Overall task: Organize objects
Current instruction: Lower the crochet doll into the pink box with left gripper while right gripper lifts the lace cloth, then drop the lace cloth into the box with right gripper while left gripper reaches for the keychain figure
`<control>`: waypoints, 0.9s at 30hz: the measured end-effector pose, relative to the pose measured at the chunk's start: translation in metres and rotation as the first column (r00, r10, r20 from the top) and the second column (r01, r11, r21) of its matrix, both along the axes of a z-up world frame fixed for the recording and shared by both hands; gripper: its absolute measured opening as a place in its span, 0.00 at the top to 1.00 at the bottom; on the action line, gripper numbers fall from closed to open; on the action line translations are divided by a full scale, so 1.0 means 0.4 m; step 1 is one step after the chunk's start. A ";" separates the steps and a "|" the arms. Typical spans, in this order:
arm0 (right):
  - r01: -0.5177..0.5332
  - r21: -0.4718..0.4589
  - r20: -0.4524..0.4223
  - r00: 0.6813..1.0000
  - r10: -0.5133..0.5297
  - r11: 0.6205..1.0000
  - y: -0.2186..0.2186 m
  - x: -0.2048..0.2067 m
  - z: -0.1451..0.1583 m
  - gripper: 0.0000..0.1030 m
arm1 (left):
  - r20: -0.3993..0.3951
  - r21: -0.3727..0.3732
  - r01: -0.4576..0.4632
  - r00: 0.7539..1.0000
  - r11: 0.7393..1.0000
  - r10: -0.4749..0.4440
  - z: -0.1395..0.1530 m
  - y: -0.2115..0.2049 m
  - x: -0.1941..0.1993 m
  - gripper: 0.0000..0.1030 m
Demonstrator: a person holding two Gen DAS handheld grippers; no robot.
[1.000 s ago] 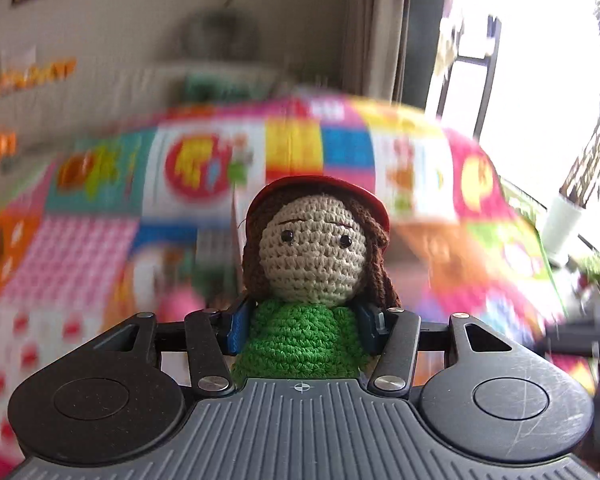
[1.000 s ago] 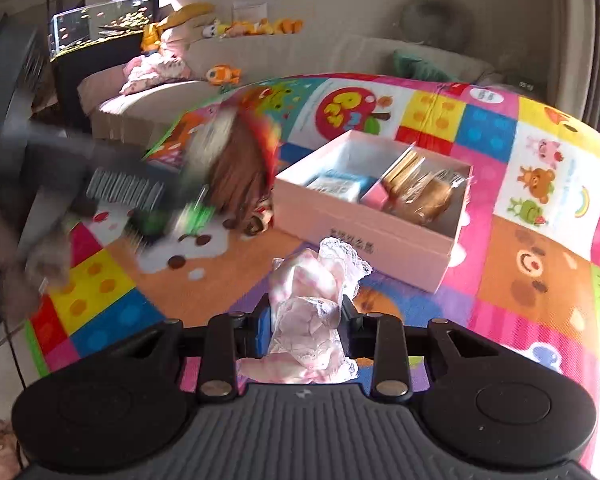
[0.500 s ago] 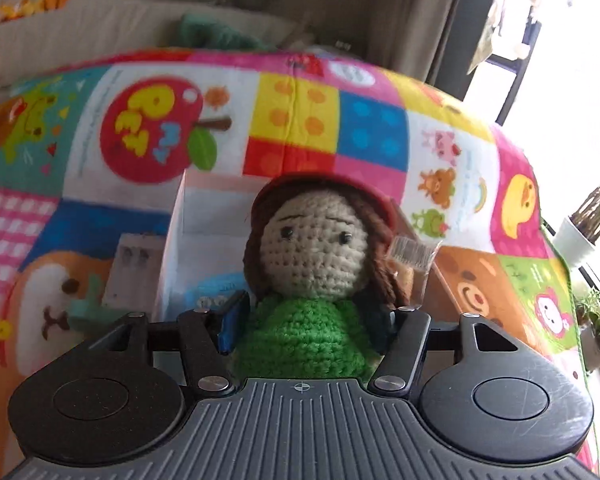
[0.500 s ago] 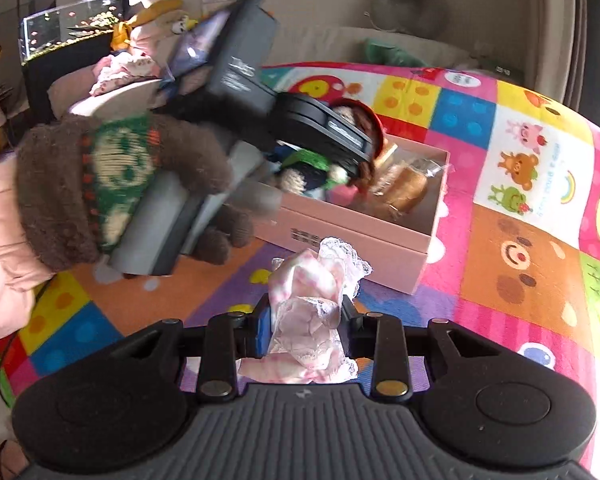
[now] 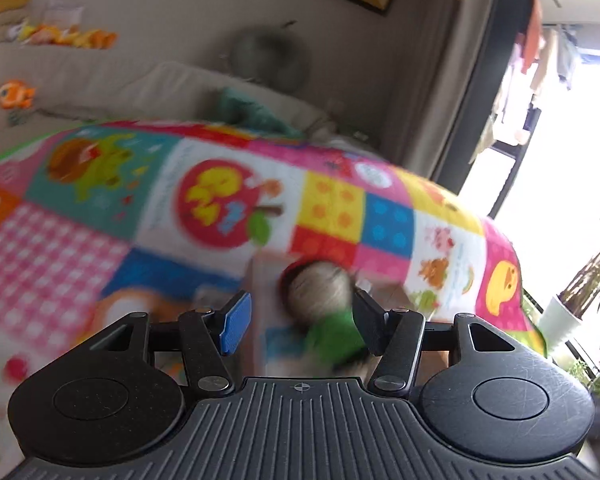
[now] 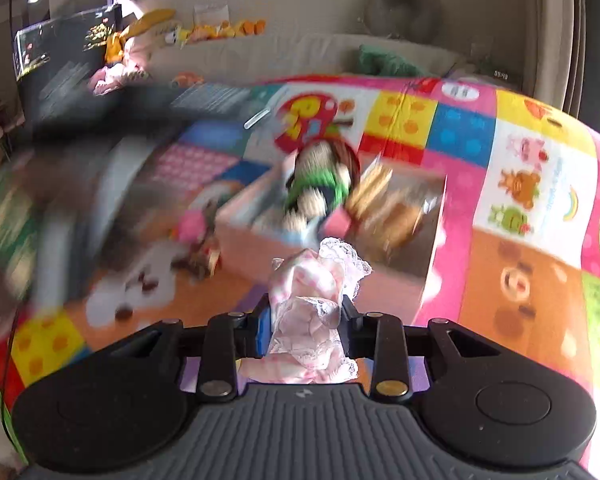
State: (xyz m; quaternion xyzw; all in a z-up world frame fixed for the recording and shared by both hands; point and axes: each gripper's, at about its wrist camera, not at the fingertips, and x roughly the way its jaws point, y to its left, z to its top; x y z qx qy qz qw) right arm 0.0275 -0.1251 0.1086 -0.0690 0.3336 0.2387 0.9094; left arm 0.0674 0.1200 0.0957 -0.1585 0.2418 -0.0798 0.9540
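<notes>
The crochet doll (image 5: 320, 304) with a green top and red cap lies loose and blurred in the pink box (image 6: 260, 232); it also shows in the right wrist view (image 6: 320, 184). My left gripper (image 5: 298, 320) is open, its jaws wide apart above the doll, not touching it. My right gripper (image 6: 306, 328) is shut on a pink lace cloth (image 6: 312, 300), held in front of the box's near wall. The left hand and gripper are a blurred dark mass at the left of the right wrist view.
The box stands on a colourful patchwork play mat (image 5: 100, 240) and holds wrapped snacks (image 6: 384, 200) on its right side. A small pink toy (image 6: 194, 228) lies on the mat left of the box. A sofa (image 5: 140, 88) and a window (image 5: 560, 160) lie beyond.
My left gripper opened and let go of the doll, which dropped into the box; the gripper is pulling back and up. My right gripper still holds the cloth in place.
</notes>
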 end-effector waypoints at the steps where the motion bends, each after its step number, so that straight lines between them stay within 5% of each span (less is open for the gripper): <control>1: 0.012 0.003 -0.015 1.000 -0.012 1.000 0.003 0.041 0.017 0.69 | -0.023 0.007 -0.006 1.000 1.000 0.006 -0.007 0.015 -0.029 0.41; 5: 0.099 -0.006 -0.139 0.985 -0.099 0.995 0.025 0.233 0.041 0.69 | -0.119 0.070 -0.005 0.993 0.998 0.014 -0.055 0.058 -0.117 0.41; 10: 0.147 -0.062 -0.368 0.916 -0.160 0.987 0.071 0.401 -0.033 0.67 | -0.191 0.142 0.015 0.982 0.990 0.012 -0.107 0.102 -0.166 0.42; 15: 0.157 -0.121 -0.310 0.932 -0.188 0.980 0.087 0.382 -0.011 0.39 | -0.177 0.083 -0.011 0.984 0.996 0.026 -0.140 0.170 -0.204 0.42; 21: 0.135 -0.090 -0.218 0.964 -0.152 0.987 0.088 0.352 0.094 0.42 | -0.155 -0.011 -0.059 0.986 0.998 0.057 -0.158 0.228 -0.230 0.42; 27: 0.161 -0.168 -0.333 0.919 -0.209 0.973 0.114 0.382 -0.008 0.54 | -0.150 0.002 -0.072 0.986 0.997 0.072 -0.155 0.256 -0.230 0.42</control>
